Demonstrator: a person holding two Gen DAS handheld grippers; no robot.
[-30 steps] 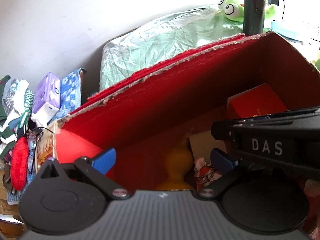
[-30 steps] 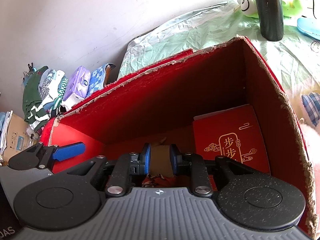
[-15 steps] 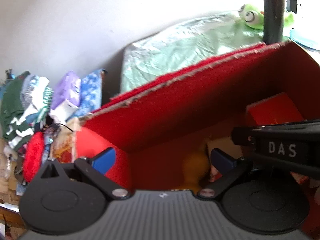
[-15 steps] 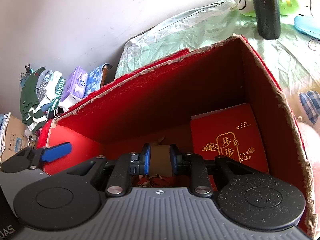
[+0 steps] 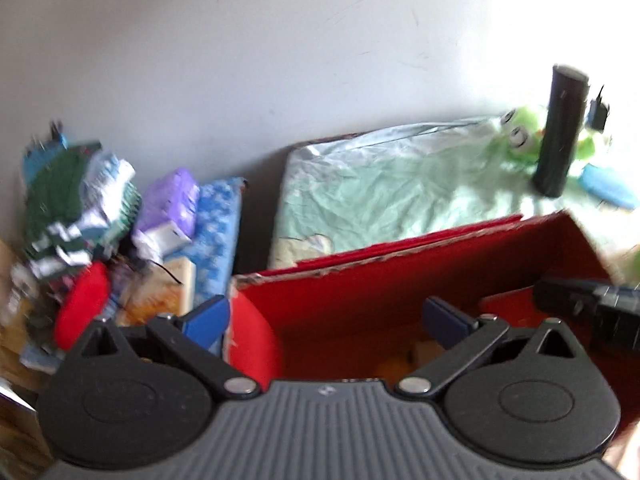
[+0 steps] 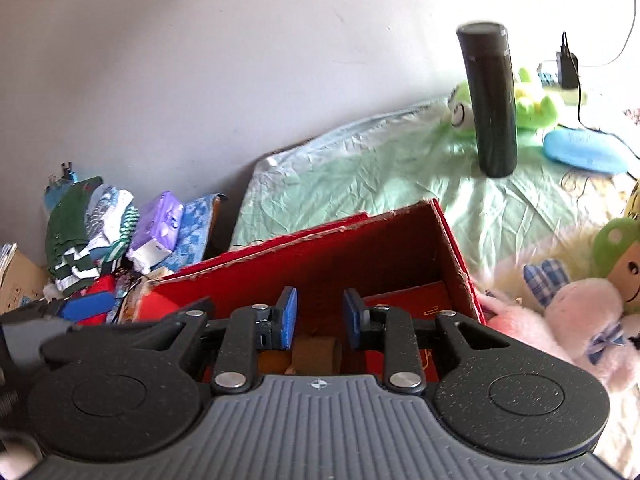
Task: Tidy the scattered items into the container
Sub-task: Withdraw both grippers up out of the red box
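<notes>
Red cardboard box [image 6: 360, 256], the open-topped container for the tidy-up, sat on the bed's pale green crumpled sheet [image 6: 360, 160], near the bed's left edge. From my remote seat I saw my right gripper [image 6: 319, 318] above its opening, blue pads apart with nothing between them; a brown cardboard piece [image 6: 316, 356] lay in the box below them, beside a red gift packet with gold print [image 6: 420, 304]. My left gripper [image 5: 326, 318] was wide open too and empty, straddling the box's near left corner. That view was blurred, so the yellowish shape on the box floor was beyond my naming.

Scattered things remaining, as I judged it: a tall black cylindrical flask [image 6: 494, 100] upright toward the bed's far edge, a green frog plush [image 6: 532, 100] behind it, a flat blue oval case [image 6: 584, 152], and a pink plush toy [image 6: 560, 320] touching the box's right wall.

Risks I weighed: the flask looked smooth and top-heavy, so a glancing approach could topple it. The pink plush was soft; a shallow pinch might slip. A charger cable [image 6: 580, 92] trailed near the blue case and could snag.
</notes>
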